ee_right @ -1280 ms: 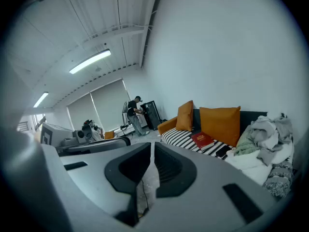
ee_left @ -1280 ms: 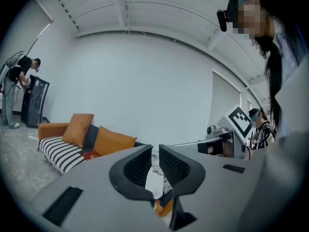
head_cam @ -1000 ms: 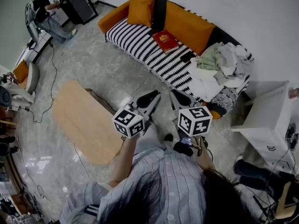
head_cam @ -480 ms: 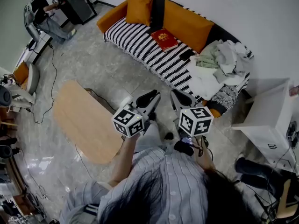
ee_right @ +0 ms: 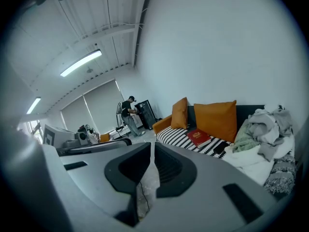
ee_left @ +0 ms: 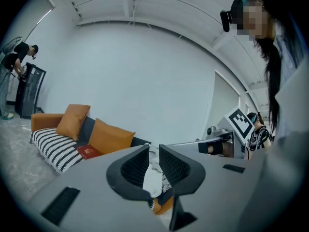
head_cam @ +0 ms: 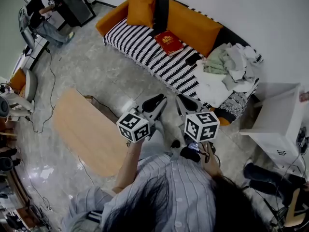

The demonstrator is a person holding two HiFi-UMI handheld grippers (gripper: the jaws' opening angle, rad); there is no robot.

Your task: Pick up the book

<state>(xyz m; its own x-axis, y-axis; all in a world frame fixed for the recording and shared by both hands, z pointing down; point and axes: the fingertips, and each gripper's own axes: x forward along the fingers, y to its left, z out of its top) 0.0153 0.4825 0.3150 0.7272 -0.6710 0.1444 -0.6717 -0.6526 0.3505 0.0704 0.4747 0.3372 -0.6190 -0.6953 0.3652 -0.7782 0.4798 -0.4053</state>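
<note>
Jaws on your left gripper (head_cam: 154, 103) and right gripper (head_cam: 187, 103) were clenched on nothing. Your red book (head_cam: 169, 43), seemingly gold-stamped, lay flat on the striped sofa (head_cam: 140, 45) seat before an orange cushion (head_cam: 193, 28), well apart from both.

I hold both grippers out in front of my chest, side by side and close, not touching. My left gripper (head_cam: 155, 102) points forward, almost level. Its jaws are drawn in to a thin slit and grip nothing. My right gripper (head_cam: 187, 102) tips a little further down, with its jaws shut together and empty. The left cube (head_cam: 133, 127) and right cube (head_cam: 201, 125) sit nearest my body. My left forearm (head_cam: 126, 164) is bare, reaching forward from a striped sleeve (head_cam: 166, 192).
</note>
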